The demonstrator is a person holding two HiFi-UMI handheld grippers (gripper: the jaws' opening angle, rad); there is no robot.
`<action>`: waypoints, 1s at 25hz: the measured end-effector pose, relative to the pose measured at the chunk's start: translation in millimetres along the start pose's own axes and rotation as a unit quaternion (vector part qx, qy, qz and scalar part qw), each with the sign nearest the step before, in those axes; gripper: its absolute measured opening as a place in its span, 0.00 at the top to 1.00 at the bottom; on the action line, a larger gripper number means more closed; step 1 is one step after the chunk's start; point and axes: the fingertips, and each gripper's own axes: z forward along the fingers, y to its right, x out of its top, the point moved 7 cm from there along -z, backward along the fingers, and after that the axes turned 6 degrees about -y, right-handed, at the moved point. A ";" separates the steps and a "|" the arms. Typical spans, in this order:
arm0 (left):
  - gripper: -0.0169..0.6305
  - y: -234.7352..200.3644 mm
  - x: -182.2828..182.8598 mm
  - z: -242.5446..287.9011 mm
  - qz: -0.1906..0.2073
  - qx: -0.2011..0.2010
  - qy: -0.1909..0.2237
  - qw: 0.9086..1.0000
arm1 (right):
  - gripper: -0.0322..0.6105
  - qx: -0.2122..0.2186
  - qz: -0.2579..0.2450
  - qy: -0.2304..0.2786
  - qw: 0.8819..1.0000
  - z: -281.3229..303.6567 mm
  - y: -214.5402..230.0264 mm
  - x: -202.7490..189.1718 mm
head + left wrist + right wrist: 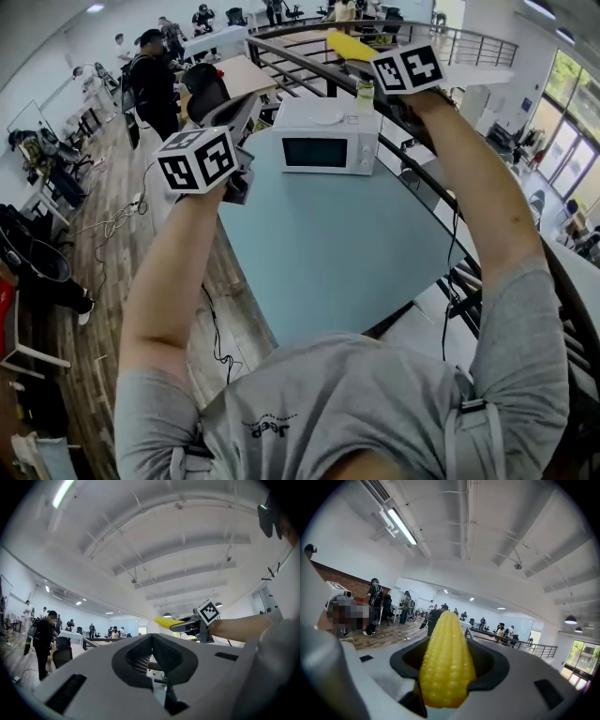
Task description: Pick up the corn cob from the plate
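Observation:
The yellow corn cob (446, 663) stands between the jaws of my right gripper (448, 641), tip pointing away, and the gripper is shut on it. In the head view the right gripper (364, 58) is raised high above the far end of the table, and the corn cob (348, 44) sticks out past its marker cube. From the left gripper view the corn cob (167, 622) shows held level in the right gripper (186, 626). My left gripper (152, 640) is lifted too, its ribbed pads meeting at the tips with nothing between them. In the head view the left gripper (239, 180) hangs over the table's left edge. No plate is in view.
A pale blue table (328, 253) lies below both arms, with a white microwave (326, 138) at its far end. A metal railing (469, 42) runs along the right side. A person in black (155, 84) and desks occupy the room at the left.

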 end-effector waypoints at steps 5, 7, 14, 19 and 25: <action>0.95 -8.4 -7.5 -28.0 0.013 -0.035 -0.004 0.999 | 0.56 -0.023 0.011 -0.011 1.000 -12.9 -29.6 -1.8; 0.95 -15.7 -11.1 -41.9 0.017 -0.048 -0.011 0.999 | 0.56 -0.026 0.020 -0.013 0.999 -14.7 -47.6 -2.8; 0.95 -39.2 -26.8 -81.2 0.020 -0.118 -0.020 0.993 | 0.56 -0.046 0.047 -0.030 0.997 -23.8 -109.1 -18.1; 0.95 -52.0 -48.5 -95.9 0.000 -0.166 -0.028 0.986 | 0.56 -0.063 0.063 -0.051 0.995 -29.8 -142.8 -39.6; 0.95 -42.2 -62.0 -99.1 0.001 -0.179 -0.039 0.983 | 0.56 -0.066 0.079 -0.068 0.992 -58.9 -153.7 -61.2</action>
